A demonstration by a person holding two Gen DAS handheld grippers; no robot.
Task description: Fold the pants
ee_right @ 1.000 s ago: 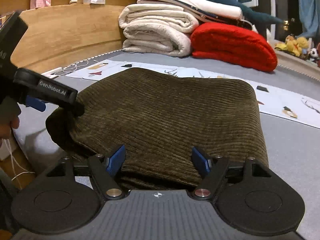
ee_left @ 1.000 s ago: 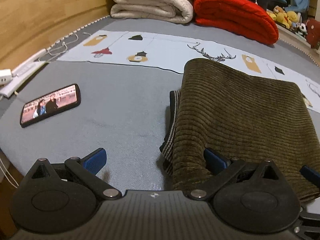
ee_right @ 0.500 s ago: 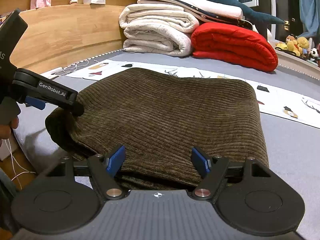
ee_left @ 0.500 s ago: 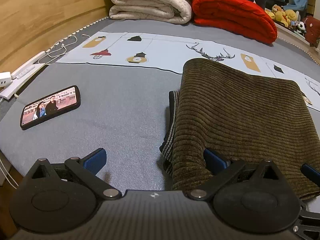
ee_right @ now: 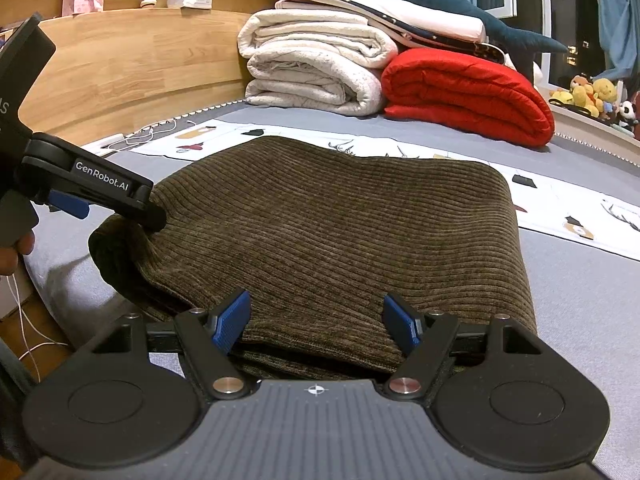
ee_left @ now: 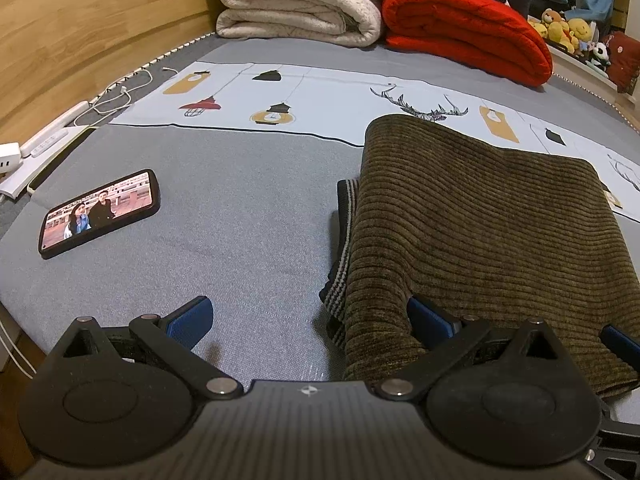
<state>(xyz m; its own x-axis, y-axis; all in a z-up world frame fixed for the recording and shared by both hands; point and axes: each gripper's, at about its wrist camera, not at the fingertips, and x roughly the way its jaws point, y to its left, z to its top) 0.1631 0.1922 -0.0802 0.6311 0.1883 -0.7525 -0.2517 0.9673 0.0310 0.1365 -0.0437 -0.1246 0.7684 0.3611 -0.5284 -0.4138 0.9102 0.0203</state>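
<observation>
The olive-brown corduroy pants (ee_left: 480,220) lie folded into a thick rectangle on the grey bed; they also show in the right wrist view (ee_right: 332,232). A striped dark waistband (ee_left: 344,240) sticks out at the left edge. My left gripper (ee_left: 310,320) is open at the pants' near left corner, its right finger resting on the cloth and its left finger over bare bed. My right gripper (ee_right: 316,322) is open, both blue pads over the near edge of the pants. The left gripper also shows in the right wrist view (ee_right: 104,204) at the pants' left corner.
A phone (ee_left: 100,212) with a lit screen lies on the bed at left. A power strip and cables (ee_left: 44,140) run along the wooden headboard. Folded cream blankets (ee_left: 300,0) and a red quilt (ee_left: 468,36) are stacked at the back. A printed pale sheet (ee_left: 320,100) lies behind the pants.
Both grippers stay open and nearly still at the near edge of the pants. The views shift only slightly.
</observation>
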